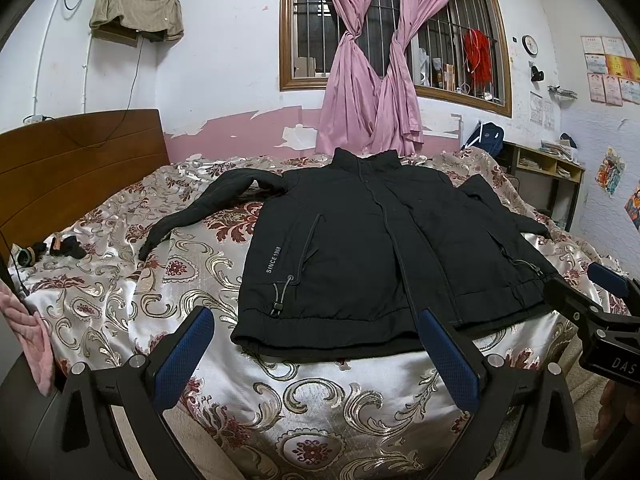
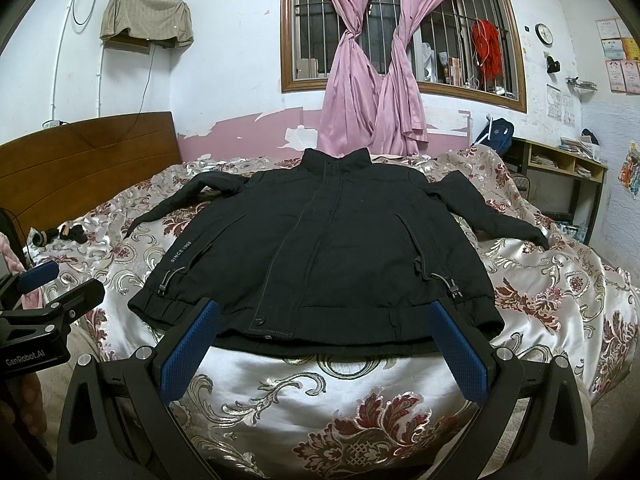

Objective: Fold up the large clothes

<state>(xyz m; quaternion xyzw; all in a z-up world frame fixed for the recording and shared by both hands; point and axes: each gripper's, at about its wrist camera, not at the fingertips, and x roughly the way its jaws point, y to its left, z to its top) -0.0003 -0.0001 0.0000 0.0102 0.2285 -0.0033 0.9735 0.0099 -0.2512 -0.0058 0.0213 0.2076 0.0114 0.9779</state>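
A black jacket (image 1: 360,248) (image 2: 320,256) lies front up and zipped on the bed, collar toward the window, both sleeves spread out sideways. Its hem faces me near the bed's front edge. My left gripper (image 1: 316,320) is open, its blue pads (image 1: 184,356) just short of the hem's left half, holding nothing. My right gripper (image 2: 324,312) is open too, its blue pads (image 2: 460,352) level with the hem's middle and right part, not touching cloth. Each gripper shows at the edge of the other's view: the right gripper (image 1: 600,308) and the left gripper (image 2: 44,292).
The bed carries a shiny floral bedspread (image 1: 320,412) with a wooden headboard (image 1: 72,176) at the left. Small dark items (image 1: 60,248) lie near the headboard. Pink curtains (image 1: 376,80) hang at the barred window, and a desk with shelves (image 2: 560,172) stands at the right.
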